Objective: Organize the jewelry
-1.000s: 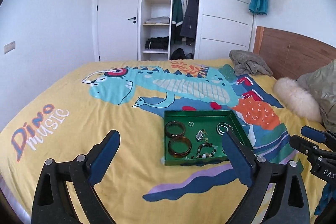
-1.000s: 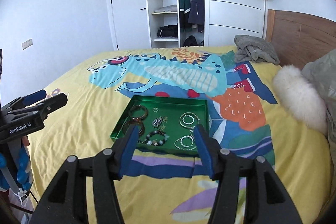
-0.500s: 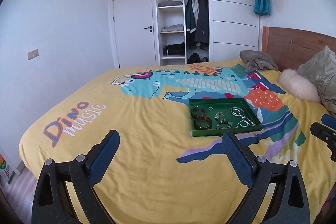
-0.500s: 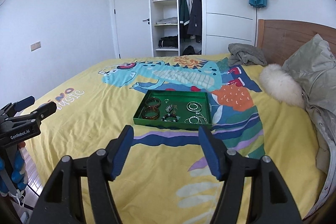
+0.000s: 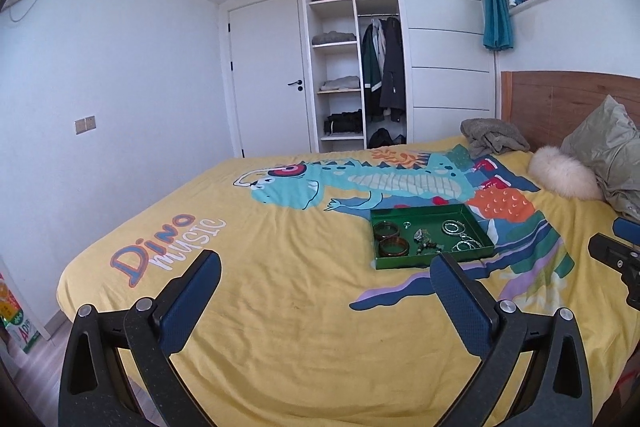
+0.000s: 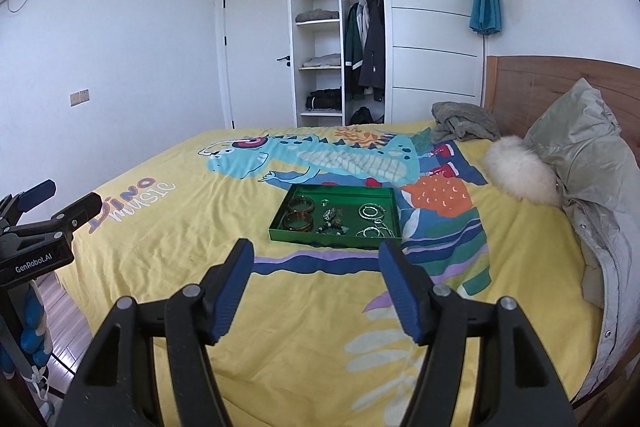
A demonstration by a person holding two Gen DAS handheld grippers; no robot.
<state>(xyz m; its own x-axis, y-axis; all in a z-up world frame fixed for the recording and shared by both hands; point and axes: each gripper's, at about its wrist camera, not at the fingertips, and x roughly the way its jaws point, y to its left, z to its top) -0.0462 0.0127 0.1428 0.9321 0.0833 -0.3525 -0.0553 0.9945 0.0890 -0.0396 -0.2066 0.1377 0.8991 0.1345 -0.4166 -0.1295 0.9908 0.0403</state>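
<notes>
A green tray [image 5: 434, 260] [image 6: 332, 238] lies on the yellow dinosaur bedspread. It holds two brown bangles [image 5: 390, 239] [image 6: 299, 214], a small ring [image 6: 325, 203], a dark bead bracelet [image 6: 332, 227] and silver bangles [image 5: 460, 235] [image 6: 372, 220]. My left gripper [image 5: 328, 279] is open and empty, well back from the tray near the bed's front edge. My right gripper [image 6: 316, 267] is open and empty, also back from the tray. Each gripper shows at the edge of the other's view.
A white fluffy cushion [image 6: 520, 175], a grey-green jacket [image 6: 592, 171] and a grey garment [image 6: 464, 121] lie by the wooden headboard [image 6: 552, 79]. An open wardrobe [image 6: 336, 43] and a door stand behind the bed. Wooden floor shows at the left.
Both grippers have drawn back and up from the tray, which now looks smaller and farther. Both stayed open and empty.
</notes>
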